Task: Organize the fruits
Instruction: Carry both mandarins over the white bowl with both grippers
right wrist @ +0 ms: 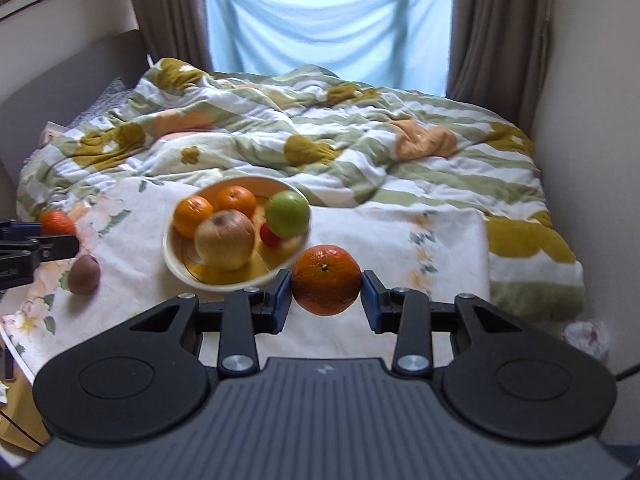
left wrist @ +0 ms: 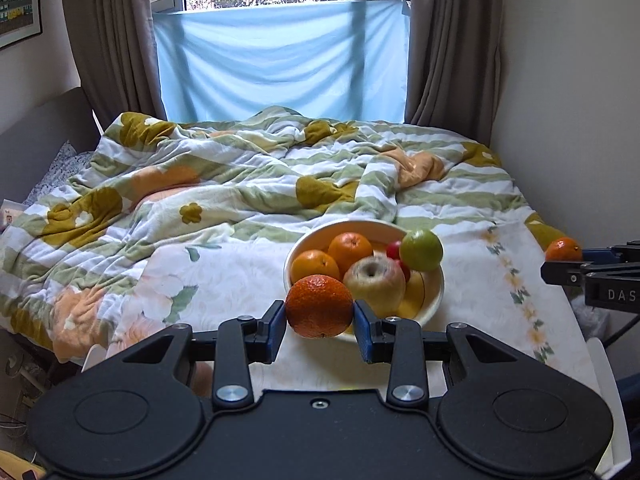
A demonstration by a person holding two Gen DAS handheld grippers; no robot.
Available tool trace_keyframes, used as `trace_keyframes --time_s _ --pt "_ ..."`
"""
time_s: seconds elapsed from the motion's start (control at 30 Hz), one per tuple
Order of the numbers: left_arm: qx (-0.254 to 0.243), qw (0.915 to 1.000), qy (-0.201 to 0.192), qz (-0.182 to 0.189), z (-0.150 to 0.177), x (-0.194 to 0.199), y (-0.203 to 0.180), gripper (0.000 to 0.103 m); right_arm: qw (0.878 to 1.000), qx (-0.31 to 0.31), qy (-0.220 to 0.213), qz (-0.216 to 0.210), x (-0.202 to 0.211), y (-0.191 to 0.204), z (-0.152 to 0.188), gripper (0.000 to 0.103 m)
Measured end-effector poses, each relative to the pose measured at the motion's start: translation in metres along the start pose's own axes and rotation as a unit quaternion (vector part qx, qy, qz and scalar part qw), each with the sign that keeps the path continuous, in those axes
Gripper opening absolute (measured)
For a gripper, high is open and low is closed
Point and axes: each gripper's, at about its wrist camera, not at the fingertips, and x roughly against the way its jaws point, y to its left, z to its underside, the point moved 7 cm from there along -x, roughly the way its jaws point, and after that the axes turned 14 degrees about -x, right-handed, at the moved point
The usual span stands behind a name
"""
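Note:
A cream bowl (left wrist: 434, 294) sits on a floral cloth and holds two oranges, a pale apple (left wrist: 375, 282), a green apple (left wrist: 421, 250) and a small red fruit. My left gripper (left wrist: 320, 322) is shut on a dark orange (left wrist: 319, 306), held just in front of the bowl. My right gripper (right wrist: 326, 296) is shut on another orange (right wrist: 326, 280), held right of the bowl (right wrist: 176, 264). The right gripper also shows at the right edge of the left wrist view (left wrist: 564, 256). A brown kiwi (right wrist: 84, 274) lies on the cloth left of the bowl.
The floral cloth (right wrist: 400, 240) covers a table at the foot of a bed with a rumpled green-striped quilt (left wrist: 240, 176). Walls stand close on the right. Curtains and a blue sheet hang at the window behind.

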Motion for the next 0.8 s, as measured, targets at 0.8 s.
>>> trace_keyframes --time_s 0.8 --pt "0.003 0.9979 0.05 0.042 -0.067 -0.134 0.027 0.04 0.998 0.017 0.033 -0.044 -0.117 0.049 -0.093 0.052"
